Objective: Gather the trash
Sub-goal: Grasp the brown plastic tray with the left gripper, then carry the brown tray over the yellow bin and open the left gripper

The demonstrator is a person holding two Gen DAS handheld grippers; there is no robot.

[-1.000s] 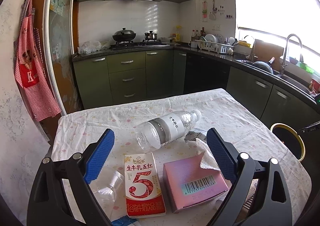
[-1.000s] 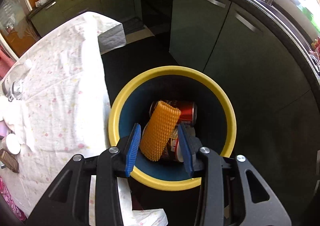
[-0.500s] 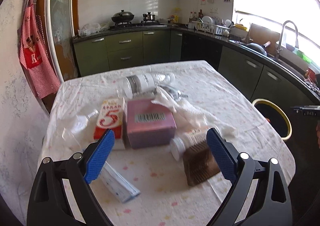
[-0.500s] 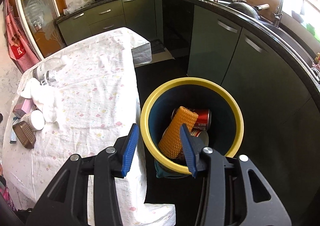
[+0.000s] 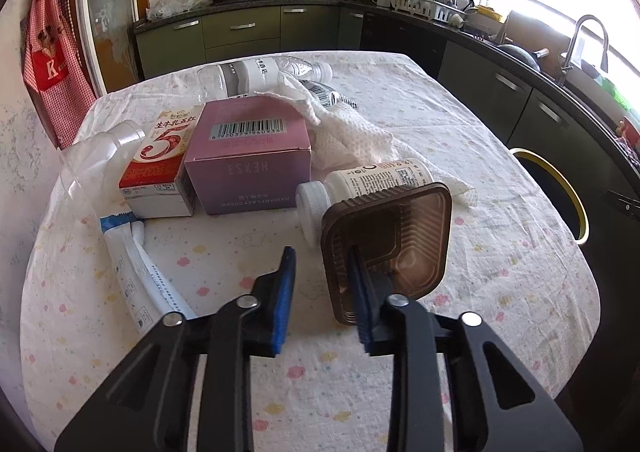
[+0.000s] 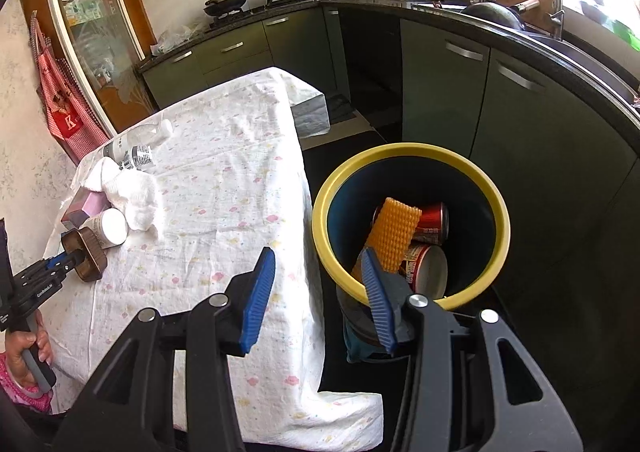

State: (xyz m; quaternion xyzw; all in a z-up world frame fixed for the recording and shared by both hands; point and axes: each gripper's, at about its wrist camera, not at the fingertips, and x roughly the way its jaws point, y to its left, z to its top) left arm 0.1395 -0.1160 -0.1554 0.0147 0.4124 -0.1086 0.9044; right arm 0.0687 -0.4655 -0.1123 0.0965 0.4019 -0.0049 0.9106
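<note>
A brown plastic tray [image 5: 404, 236] rests on the tablecloth beside a white pill bottle [image 5: 360, 187]. My left gripper [image 5: 320, 250] is closing over the tray's near wall. Its right finger is inside the tray, and its left finger still stands apart from the wall. From the right wrist view the same tray [image 6: 90, 252] shows at the table's left end. My right gripper [image 6: 316, 256] hovers between the table edge and the yellow-rimmed bin [image 6: 412, 149], its jaws opening with nothing between them. An orange foam net [image 6: 394, 228] and a red can [image 6: 434, 217] lie in the bin.
A pink box [image 5: 248, 155], milk carton [image 5: 160, 155], white tissue [image 5: 360, 131], water bottle [image 5: 248, 73], clear cup [image 5: 100, 155] and a tube [image 5: 144, 272] crowd the table's far left. Dark cabinets [image 6: 480, 91] close in behind the bin. A person's hand [image 6: 24, 348] holds the left gripper.
My left gripper dropped toward the brown tray and its jaws narrowed around the tray's wall. My right gripper drew back from the bin toward the table, its jaws widening; the orange net stays in the bin.
</note>
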